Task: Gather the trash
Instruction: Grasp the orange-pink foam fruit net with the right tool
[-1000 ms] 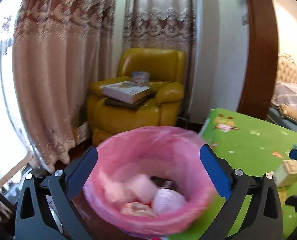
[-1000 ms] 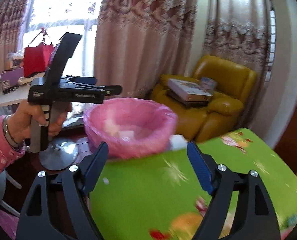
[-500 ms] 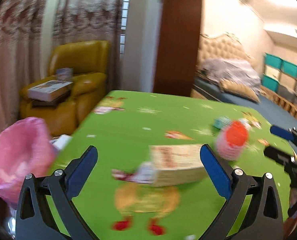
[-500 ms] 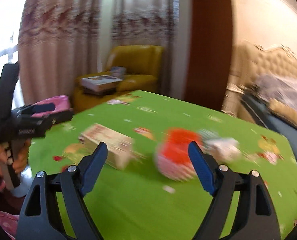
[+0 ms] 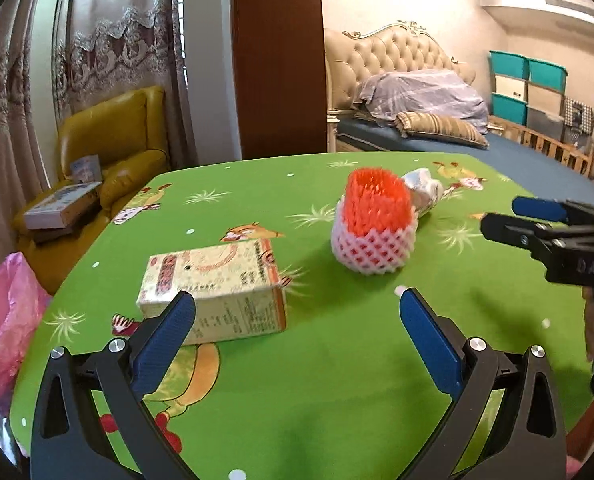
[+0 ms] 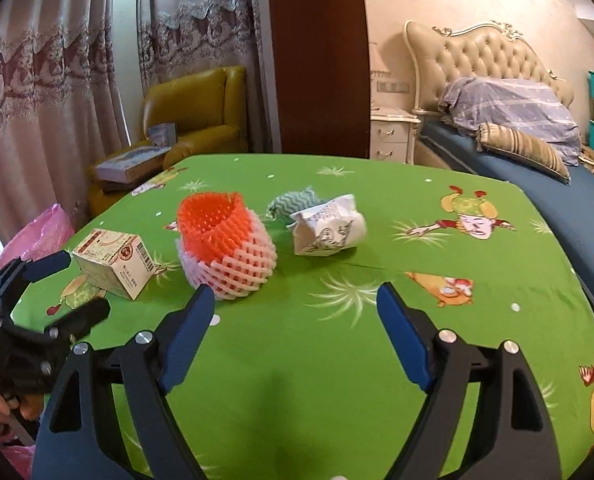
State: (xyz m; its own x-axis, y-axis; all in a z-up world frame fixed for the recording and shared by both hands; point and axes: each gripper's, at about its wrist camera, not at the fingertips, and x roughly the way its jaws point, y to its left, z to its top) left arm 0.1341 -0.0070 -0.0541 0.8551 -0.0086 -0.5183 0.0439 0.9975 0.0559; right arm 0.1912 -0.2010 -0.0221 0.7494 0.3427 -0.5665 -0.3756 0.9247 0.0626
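Trash: carton [image 5: 217, 288], foam net [image 6: 225, 248] on table [image 6: 417, 320] | left gripper [image 5: 297, 332], right gripper [image 6: 293, 328] spread wide, empty | risk: light foam net skids or crushes if pinched off-centre.

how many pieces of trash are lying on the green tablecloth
4: a beige cardboard carton at the left, an orange and white foam fruit net beside it, a crumpled white paper carton further right, and a teal zigzag wrapper partly hidden behind.

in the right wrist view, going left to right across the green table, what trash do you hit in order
small cardboard carton → orange and white foam fruit net → teal zigzag cloth scrap → crumpled white paper cup. The pink trash bag sits further left, off the table edge.
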